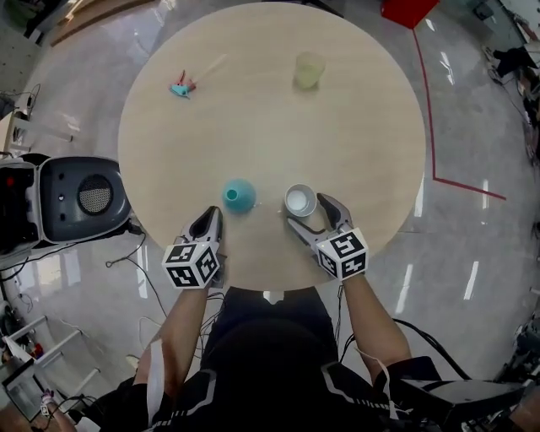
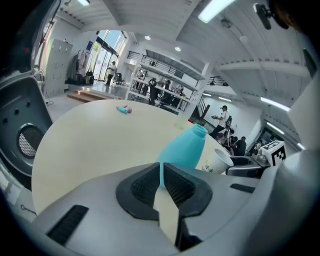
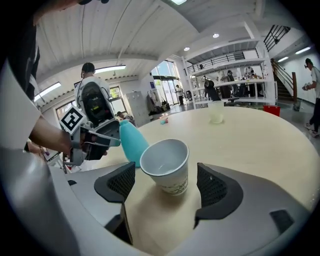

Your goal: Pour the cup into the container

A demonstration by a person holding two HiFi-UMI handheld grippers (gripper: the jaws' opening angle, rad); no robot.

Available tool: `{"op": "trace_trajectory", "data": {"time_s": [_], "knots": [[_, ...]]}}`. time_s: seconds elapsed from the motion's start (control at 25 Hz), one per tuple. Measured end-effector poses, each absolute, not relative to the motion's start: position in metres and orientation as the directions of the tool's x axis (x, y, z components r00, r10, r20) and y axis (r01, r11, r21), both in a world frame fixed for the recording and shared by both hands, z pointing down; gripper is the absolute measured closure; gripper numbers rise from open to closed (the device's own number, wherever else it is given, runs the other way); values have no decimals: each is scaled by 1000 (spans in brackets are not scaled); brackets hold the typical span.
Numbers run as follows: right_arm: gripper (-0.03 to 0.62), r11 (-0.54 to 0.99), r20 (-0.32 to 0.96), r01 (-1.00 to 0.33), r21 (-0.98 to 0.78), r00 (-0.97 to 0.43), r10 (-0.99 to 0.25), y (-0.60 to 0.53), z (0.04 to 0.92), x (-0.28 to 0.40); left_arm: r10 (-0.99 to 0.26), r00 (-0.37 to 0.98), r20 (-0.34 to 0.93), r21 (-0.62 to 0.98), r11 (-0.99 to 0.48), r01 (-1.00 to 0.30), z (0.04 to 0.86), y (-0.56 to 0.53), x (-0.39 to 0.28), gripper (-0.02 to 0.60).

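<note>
The right gripper (image 1: 308, 212) has its jaws spread around the cup (image 1: 300, 201), untouched near the table (image 1: 253, 110) edge, so closing off-centre could tip it; the left gripper (image 1: 211, 215), jaws pressed together, hangs empty beside the bottle (image 1: 240, 195).

Round pale table (image 1: 253, 126) on glossy grey floor (image 1: 472, 278) with red tape line (image 1: 468, 187)

Big open lab/workshop hall: glossy floor (image 1: 472, 278) w/ red tape (image 1: 426, 110) at 2 o'clock of the round table (image 1: 270, 126). Mezzanine (image 3: 225, 61) w/ railing at 12, strip light (image 2: 215, 10) overhead, people (image 2: 165, 95) at benches.
</note>
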State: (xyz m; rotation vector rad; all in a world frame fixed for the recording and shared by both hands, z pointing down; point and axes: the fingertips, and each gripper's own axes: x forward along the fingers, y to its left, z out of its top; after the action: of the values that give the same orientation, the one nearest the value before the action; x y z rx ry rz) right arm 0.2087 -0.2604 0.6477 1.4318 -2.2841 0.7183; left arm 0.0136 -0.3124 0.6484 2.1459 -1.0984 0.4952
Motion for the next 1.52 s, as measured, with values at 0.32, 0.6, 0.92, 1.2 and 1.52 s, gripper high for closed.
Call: {"op": "trace_trajectory", "data": {"time_s": [0.32, 0.6, 0.92, 1.2, 1.52], "knots": [[230, 340, 564, -919, -202, -393, -727, -265, 670, 201, -520, 571, 636, 356, -459, -814, 663, -297, 18, 578], [232, 326, 571, -926, -188, -373, -732, -273, 676, 202, -507, 585, 633, 358, -478, -802, 663, -300, 23, 580], [284, 344, 550, -922, -179, -384, -742, -275, 674, 202, -501, 590, 633, 362, -482, -798, 662, -304, 23, 580], [292, 375, 531, -915, -149, -394, -750, -279, 660, 200, -511, 592, 624, 359, -485, -797, 653, -310, 20, 580], [292, 382, 555, -921, -81, -360, -750, -282, 626, 206, -553, 626, 550, 370, -510, -777, 627, -315, 21, 580]]}}
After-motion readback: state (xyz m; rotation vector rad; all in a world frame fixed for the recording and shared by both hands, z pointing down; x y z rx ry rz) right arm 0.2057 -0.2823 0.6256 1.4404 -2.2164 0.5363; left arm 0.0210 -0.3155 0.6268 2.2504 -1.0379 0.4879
